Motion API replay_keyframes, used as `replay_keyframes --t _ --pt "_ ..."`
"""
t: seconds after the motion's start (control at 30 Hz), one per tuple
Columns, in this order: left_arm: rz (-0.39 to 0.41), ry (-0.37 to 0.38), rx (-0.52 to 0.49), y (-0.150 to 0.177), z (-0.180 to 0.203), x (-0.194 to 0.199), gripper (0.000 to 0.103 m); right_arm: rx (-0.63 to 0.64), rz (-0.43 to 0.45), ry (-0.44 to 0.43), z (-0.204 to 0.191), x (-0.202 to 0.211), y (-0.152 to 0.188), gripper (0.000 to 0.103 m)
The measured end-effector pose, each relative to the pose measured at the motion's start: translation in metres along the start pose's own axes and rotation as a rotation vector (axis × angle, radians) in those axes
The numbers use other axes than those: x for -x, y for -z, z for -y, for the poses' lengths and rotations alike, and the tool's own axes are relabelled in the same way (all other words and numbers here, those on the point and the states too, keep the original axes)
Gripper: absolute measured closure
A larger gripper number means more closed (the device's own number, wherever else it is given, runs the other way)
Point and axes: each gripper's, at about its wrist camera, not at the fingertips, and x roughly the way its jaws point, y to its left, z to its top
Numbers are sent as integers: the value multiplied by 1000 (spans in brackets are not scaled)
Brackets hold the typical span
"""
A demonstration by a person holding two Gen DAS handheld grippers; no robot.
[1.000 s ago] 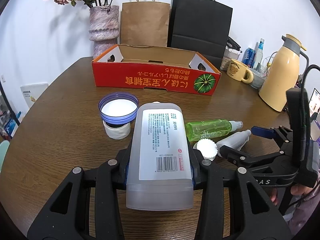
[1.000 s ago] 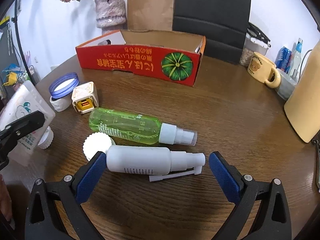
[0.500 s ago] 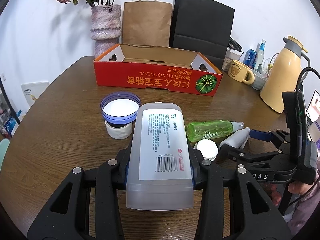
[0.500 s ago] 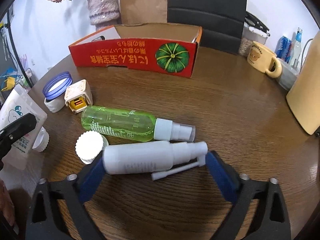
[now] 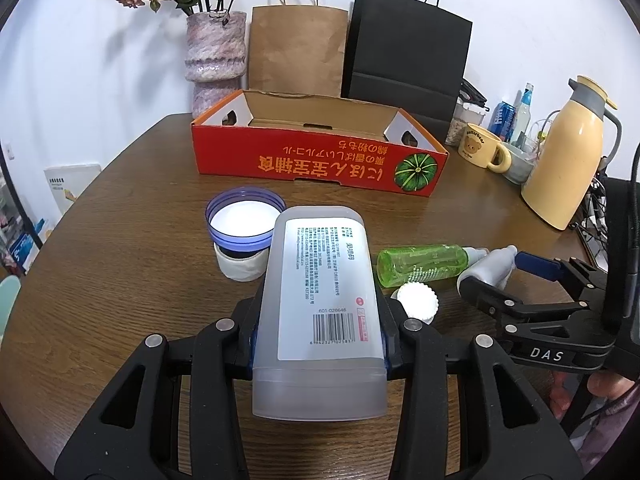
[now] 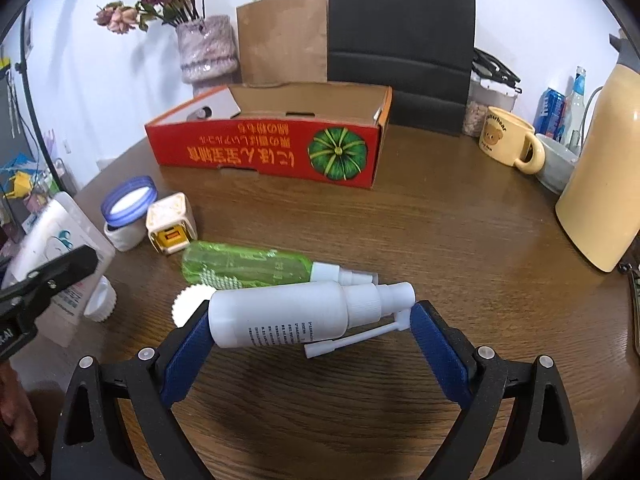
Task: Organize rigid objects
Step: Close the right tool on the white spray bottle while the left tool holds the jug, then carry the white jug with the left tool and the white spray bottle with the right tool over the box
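- While the left gripper (image 5: 320, 320) is staying clamped narrow on a translucent labelled bottle (image 5: 320, 272), it is holding that bottle above the round wooden table (image 5: 120, 280), unmoved over the past second.
- Just beyond it, a small white jar with a blue-rimmed lid (image 6: 128, 208) and a cream cube charger (image 6: 170, 224) are sitting side by side, untouched.
- A green spray bottle (image 6: 244, 266) is lying on its side near the table's middle, with a ridged white cap (image 6: 186, 304) resting just beside it.
- Behind these, the open red pumpkin-print carton (image 6: 260, 152) is waiting; no items are showing inside it, so the sorting is judged to be at an early stage.
- The right gripper (image 6: 312, 340) is now gripping a white spray bottle (image 6: 280, 314) end to end, base against one blue pad and nozzle against the other; its jaws have just been closing on the bottle, which was lying on the table a second ago and is now rising clear of the wood.
- With both grippers loaded, the carton is looking like the likely next stop.
- At far right, a bear mug (image 6: 504, 136) and a cream thermos jug (image 6: 604, 184) are standing well apart from the action.
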Motion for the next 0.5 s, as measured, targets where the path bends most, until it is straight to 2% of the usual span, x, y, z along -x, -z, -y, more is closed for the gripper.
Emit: replay_keyframes --t 0.5 --pt "48 -23 -13 -20 2 12 66 17 81 -33 -17 22 -19 5"
